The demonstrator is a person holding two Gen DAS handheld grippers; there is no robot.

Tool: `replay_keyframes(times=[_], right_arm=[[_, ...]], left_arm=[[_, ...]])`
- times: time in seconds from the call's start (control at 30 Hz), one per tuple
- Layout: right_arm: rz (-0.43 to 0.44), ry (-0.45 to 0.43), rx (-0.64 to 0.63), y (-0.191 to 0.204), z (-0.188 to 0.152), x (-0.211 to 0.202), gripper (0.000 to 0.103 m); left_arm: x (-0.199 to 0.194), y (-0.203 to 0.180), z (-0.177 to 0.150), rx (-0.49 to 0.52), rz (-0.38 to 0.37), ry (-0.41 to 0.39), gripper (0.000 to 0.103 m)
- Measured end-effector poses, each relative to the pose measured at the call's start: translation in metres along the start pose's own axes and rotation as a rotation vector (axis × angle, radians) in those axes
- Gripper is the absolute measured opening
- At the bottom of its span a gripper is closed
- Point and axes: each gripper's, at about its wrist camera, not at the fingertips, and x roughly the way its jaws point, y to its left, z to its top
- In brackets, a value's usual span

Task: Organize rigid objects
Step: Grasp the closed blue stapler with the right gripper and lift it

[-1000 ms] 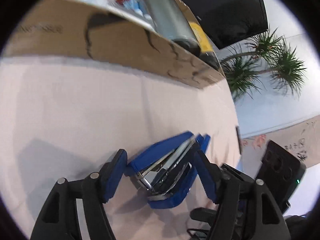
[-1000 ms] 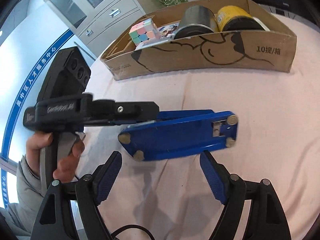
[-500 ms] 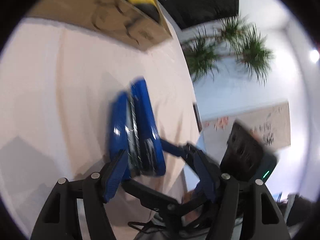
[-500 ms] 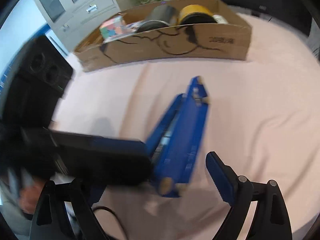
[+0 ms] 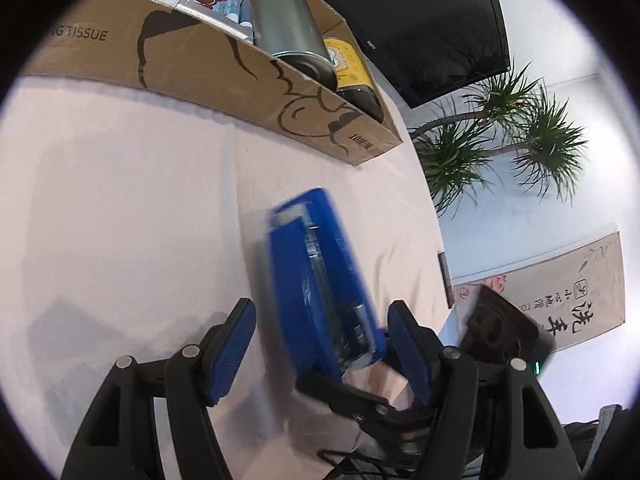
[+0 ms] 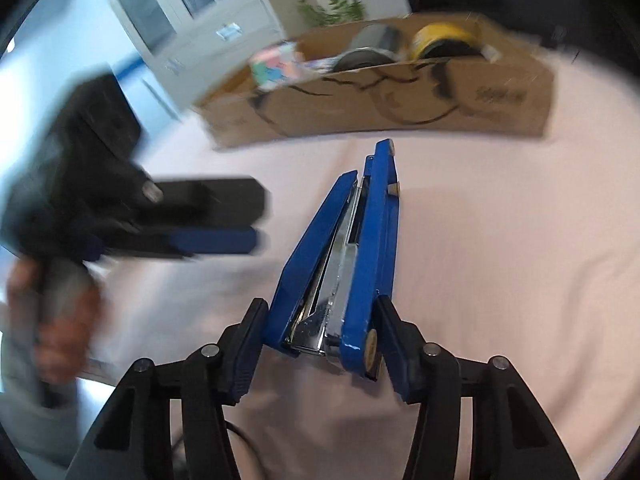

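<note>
Blue stapler (image 6: 340,256) clamped in the right gripper (image 6: 320,344)
It hangs above the pink counter (image 6: 500,280), short of the cardboard box (image 6: 400,100); left gripper (image 5: 320,352) jaws apart, touching nothing

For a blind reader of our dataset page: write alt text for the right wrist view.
A blue stapler is clamped at its near end between the right gripper fingers, pointing away over a pink tablecloth. Behind it stands a cardboard box holding a metal can, a yellow jar and a colourful cube. The blurred left gripper hangs open at left.
</note>
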Motion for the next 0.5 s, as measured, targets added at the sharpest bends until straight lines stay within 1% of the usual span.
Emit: replay_keyframes(times=[0.03,0.07,0.1,0.13,0.17,0.2,0.23,0.27,0.3,0.33,0.37,0.47,0.5], right_arm=[[0.122,0.006,0.068,-0.009,0.002,0.002,0.047],[0.257,0.009,0.152,-0.023,0.003,0.004,0.047],[0.315,0.010,0.190,-0.029,0.003,0.007,0.048],[0.349,0.013,0.225,-0.039,0.002,0.008,0.049],[0.320,0.005,0.238,-0.046,0.000,0.003,0.054],[0.273,-0.015,0.231,-0.051,0.001,-0.005,0.060],[0.195,-0.039,0.208,-0.055,0.003,-0.017,0.069],[0.080,-0.065,0.166,-0.058,0.005,-0.031,0.079],[-0.002,-0.080,0.136,-0.058,0.007,-0.041,0.083],[-0.062,-0.093,0.110,-0.056,0.009,-0.049,0.084],[-0.104,-0.104,0.072,-0.051,0.012,-0.057,0.084],[-0.107,-0.100,-0.080,-0.023,0.016,-0.060,0.083],[-0.120,-0.092,-0.130,-0.012,0.015,-0.053,0.083]], left_arm=[[0.001,-0.002,0.001,0.000,-0.006,-0.001,0.067],[0.003,-0.004,0.003,0.000,-0.008,-0.003,0.067],[0.003,-0.004,0.004,0.001,-0.007,-0.003,0.067],[0.003,-0.005,0.003,0.002,-0.007,-0.001,0.067],[0.002,-0.004,0.002,0.003,-0.007,0.000,0.067],[0.004,-0.004,0.002,0.003,-0.004,0.003,0.067],[0.006,-0.004,0.002,0.002,0.001,0.005,0.067],[0.009,-0.005,0.003,0.000,0.007,0.007,0.067],[0.011,-0.005,0.004,-0.001,0.010,0.010,0.067],[0.015,-0.005,0.004,-0.003,0.012,0.014,0.067],[0.019,-0.005,0.005,-0.005,0.010,0.019,0.067],[0.028,-0.009,0.007,-0.010,0.018,0.023,0.067],[0.027,-0.008,0.007,-0.010,0.023,0.018,0.067]])
